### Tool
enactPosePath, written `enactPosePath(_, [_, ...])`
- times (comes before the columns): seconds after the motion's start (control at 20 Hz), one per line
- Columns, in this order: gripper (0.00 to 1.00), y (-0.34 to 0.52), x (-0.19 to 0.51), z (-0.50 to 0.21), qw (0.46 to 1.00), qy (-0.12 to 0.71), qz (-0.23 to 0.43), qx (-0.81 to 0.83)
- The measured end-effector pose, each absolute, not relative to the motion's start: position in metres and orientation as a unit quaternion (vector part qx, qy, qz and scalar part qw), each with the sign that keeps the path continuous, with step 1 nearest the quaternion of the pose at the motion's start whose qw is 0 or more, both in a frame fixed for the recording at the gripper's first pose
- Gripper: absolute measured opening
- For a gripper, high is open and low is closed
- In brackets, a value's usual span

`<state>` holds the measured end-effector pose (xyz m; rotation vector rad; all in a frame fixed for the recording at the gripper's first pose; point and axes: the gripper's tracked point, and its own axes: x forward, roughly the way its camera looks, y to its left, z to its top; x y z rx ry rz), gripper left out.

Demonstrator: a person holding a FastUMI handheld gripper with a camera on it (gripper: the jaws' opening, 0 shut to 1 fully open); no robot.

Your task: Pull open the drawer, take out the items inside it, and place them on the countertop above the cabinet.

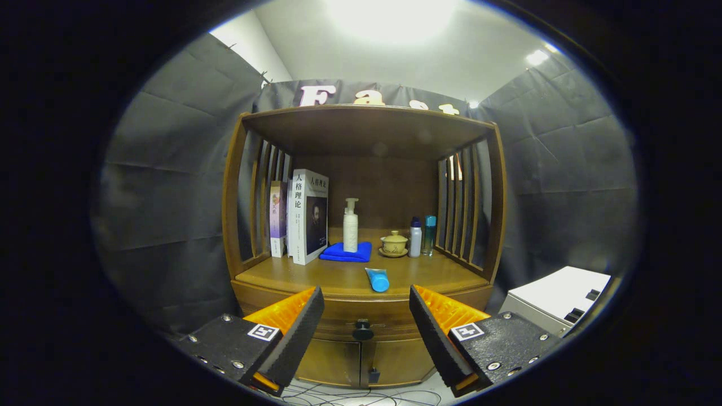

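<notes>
The drawer (pixel 361 318) is shut, sitting just under the table (pixel 316 276) of the wooden cabinet (pixel 231 225). Its dark knob (pixel 362 329) is centred betw your fingers, a bit beyond the tips. Your gripper (pixel 366 321) is spread wide, holding nothing, no contact yet.

Step in hand, as I judge it: reach the knob & pull. Go straight fwd so the knob stays midway, close both fingers on its neck, not the rounded face, else it may slip. Pull level, along the drawer's travel; don't lift or twist or it could bind. Open it far enough to see & reach inside.

Contents of the drawer: can't tell, it's closed. Below it, two cabinet doors (pixel 333 361), also shut.

On the table: a light-blue tube (pixel 378 279) lies near the front edge, right above the knob, so watch it when you set items down. Further back, a pump bottle (pixel 351 225) stands on a folded blue cloth (pixel 346 252), a lidded tea cup (pixel 393 243) on its saucer beside it, then two small bottles (pixel 422 237) at the right slats. Books (pixel 299 223) stand at the left. Free space is front left & front right.
</notes>
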<state>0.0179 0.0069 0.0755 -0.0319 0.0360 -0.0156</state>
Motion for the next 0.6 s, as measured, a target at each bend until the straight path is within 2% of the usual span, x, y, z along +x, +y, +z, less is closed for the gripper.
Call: enactPosePath(0.6, [0.95,-0.011,0.006,0.103,0.999,-0.005,-0.031,-0.015])
